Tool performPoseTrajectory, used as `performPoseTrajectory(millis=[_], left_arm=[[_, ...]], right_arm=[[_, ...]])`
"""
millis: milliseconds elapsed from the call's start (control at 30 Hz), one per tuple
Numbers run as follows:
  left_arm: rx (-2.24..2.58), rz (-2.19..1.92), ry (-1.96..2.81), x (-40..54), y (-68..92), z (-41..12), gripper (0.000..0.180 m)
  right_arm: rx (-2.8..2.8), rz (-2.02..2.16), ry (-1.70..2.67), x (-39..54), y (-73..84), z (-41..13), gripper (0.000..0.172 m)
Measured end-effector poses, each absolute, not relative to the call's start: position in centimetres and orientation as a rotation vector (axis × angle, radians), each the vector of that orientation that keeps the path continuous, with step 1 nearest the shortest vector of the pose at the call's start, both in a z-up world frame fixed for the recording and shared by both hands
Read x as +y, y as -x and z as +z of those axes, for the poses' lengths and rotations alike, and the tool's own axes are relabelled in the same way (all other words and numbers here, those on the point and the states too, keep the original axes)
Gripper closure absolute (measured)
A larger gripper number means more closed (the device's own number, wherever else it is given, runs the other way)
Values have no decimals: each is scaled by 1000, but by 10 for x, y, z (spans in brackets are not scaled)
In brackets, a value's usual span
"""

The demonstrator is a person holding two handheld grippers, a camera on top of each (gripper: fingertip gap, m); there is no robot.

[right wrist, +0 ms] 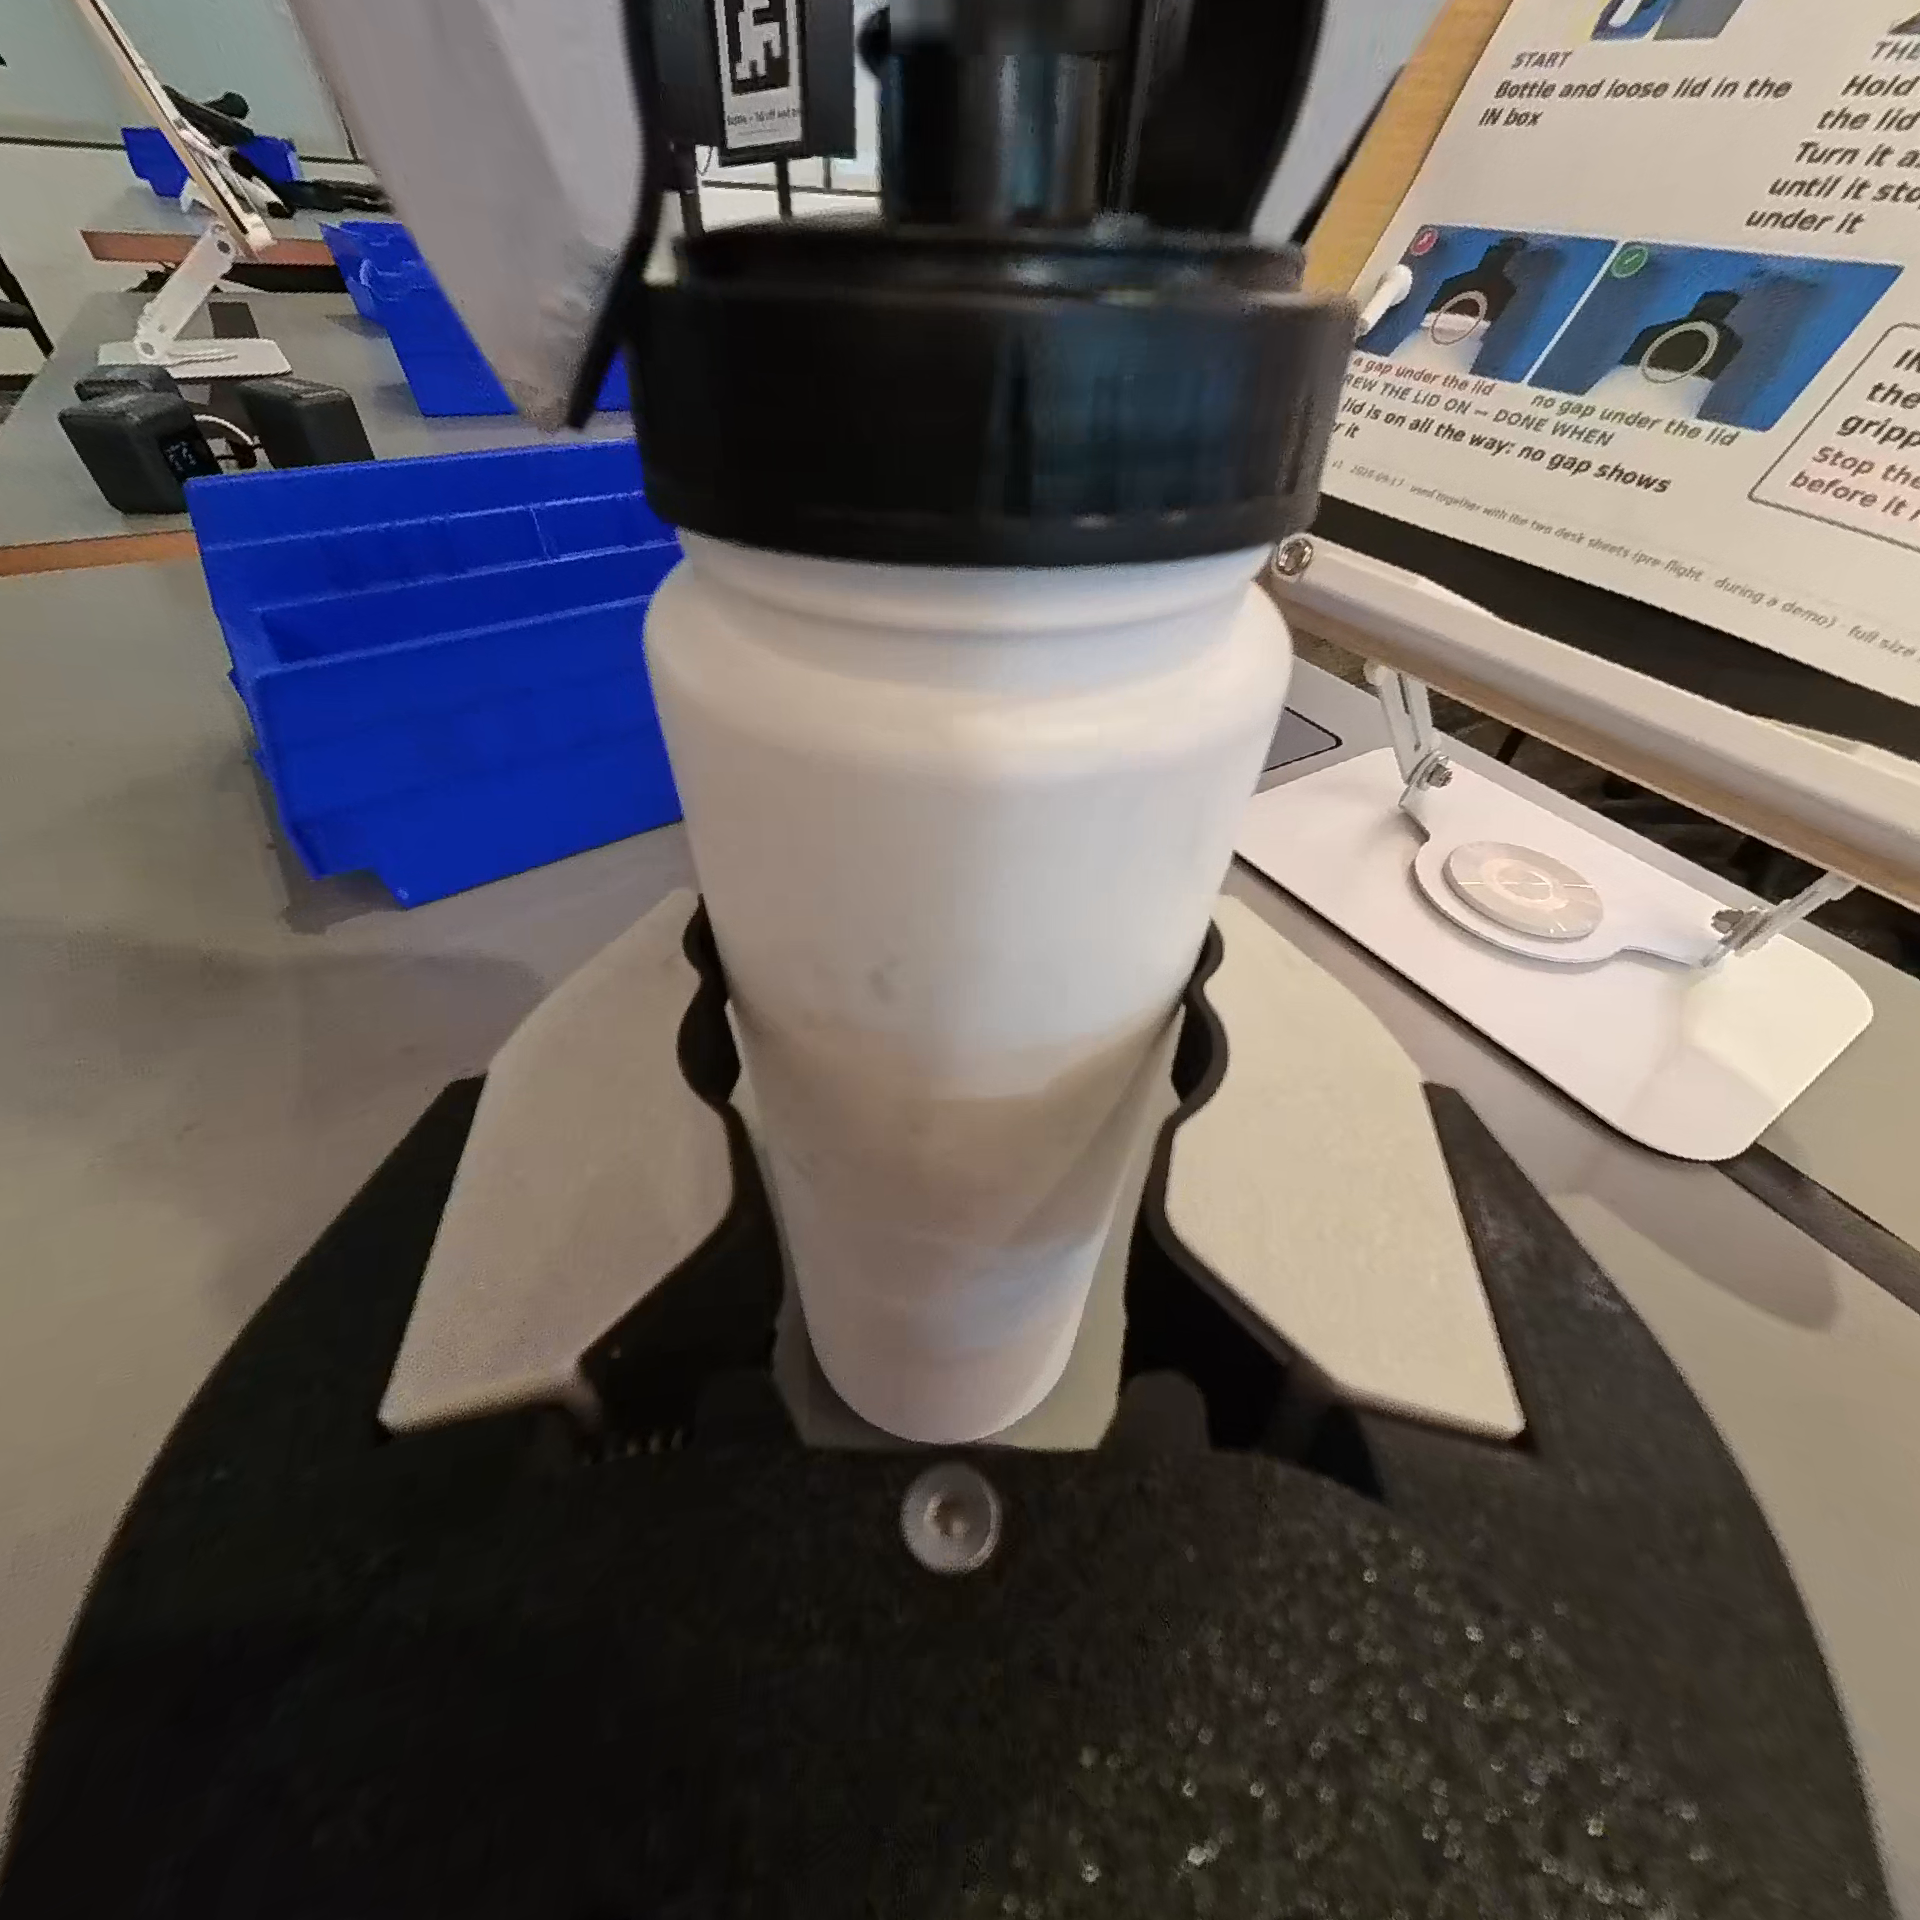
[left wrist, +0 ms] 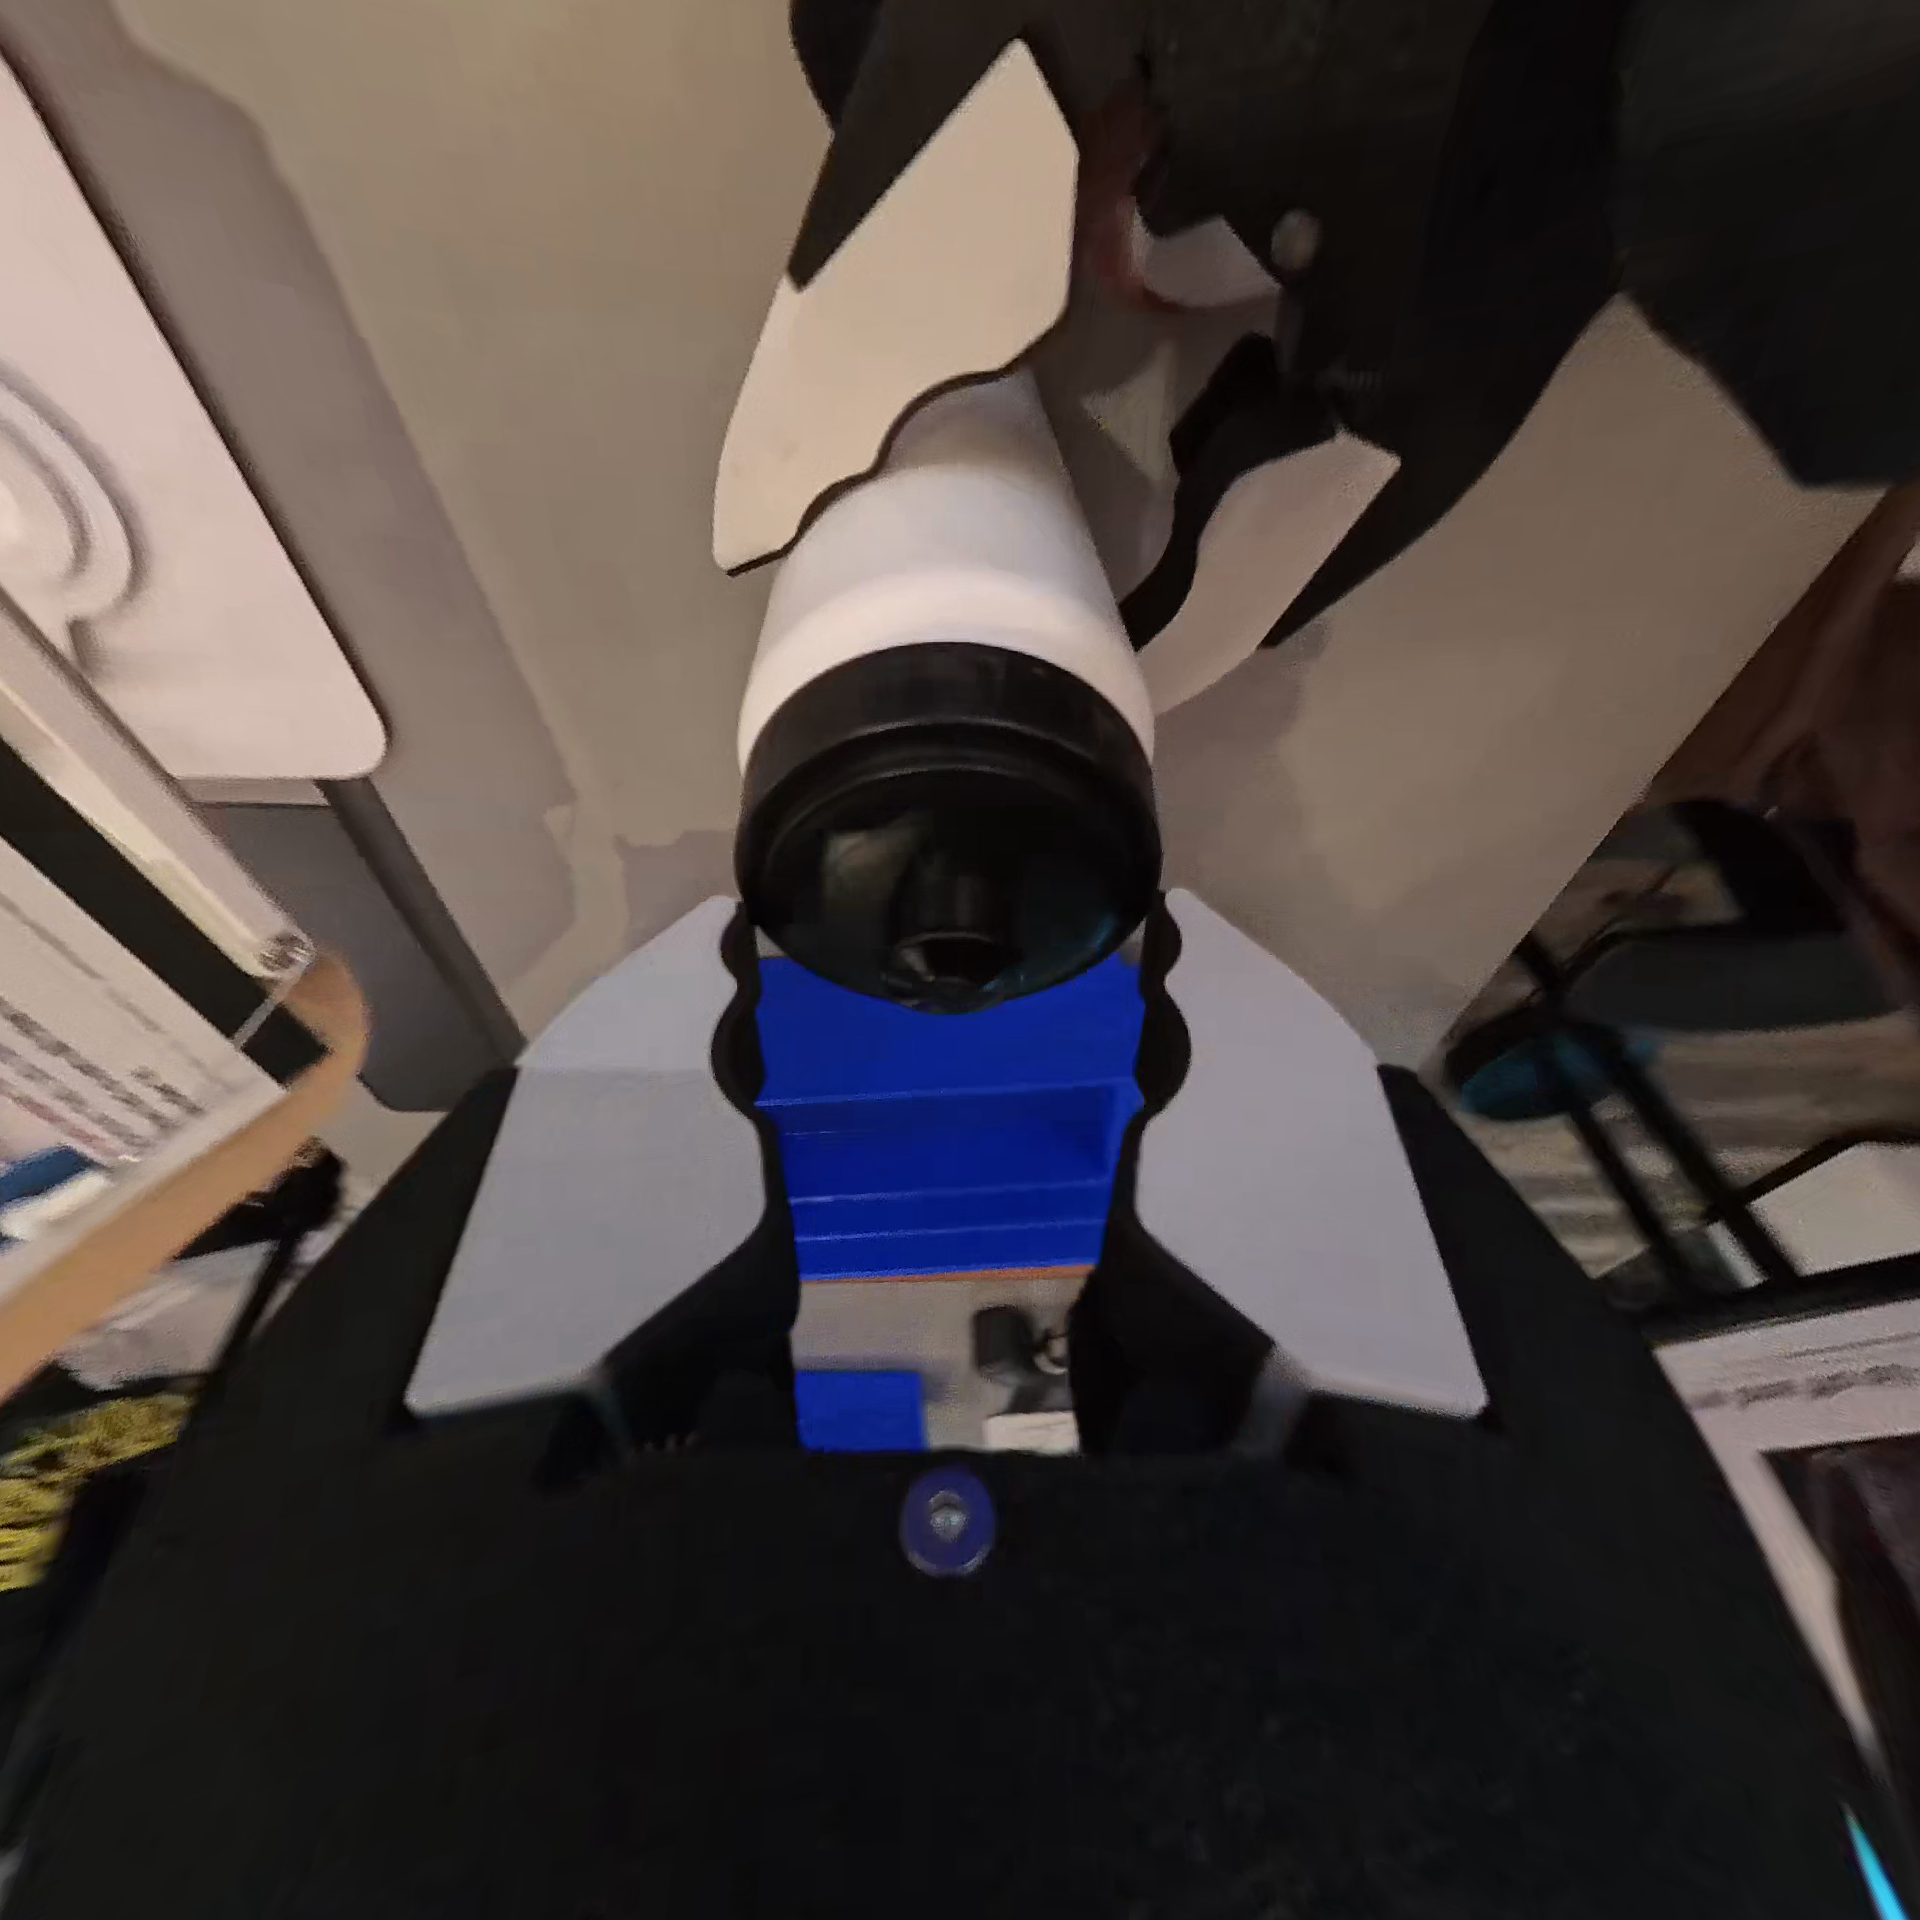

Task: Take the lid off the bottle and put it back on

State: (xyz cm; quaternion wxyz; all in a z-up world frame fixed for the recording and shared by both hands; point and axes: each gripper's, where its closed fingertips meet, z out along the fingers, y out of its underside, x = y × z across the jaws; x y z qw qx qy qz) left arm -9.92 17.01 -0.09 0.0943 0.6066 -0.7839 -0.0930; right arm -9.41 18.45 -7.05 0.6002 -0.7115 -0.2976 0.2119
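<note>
I am holding the white bottle [right wrist: 966,883] upright above the table [right wrist: 135,1039] with my right gripper [right wrist: 951,997], its fingers [right wrist: 582,1091] clamped on the lower body. The black lid [right wrist: 987,405] is sitting on the bottle's neck. My left gripper [left wrist: 948,966] is reaching over the lid from above, its fingers [left wrist: 644,1039] standing at the lid's two sides; whether they are pressing, I cannot tell. The blue bin [right wrist: 436,675] is standing behind the bottle.
</note>
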Motion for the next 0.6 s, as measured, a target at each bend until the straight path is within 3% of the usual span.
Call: performPoseTrajectory(millis=[267,467,600], left_arm=[[-2415,-310,-1674,174,91,-1,110],[-2279,-88,-2032,157,74,17,83],[-2014,57,-2411,155,63,29,83]], right_arm=[[-665,516,1658,186,90,-71,88],[-662,513,1659,186,91,-71,88],[-660,510,1659,186,90,-71,87]])
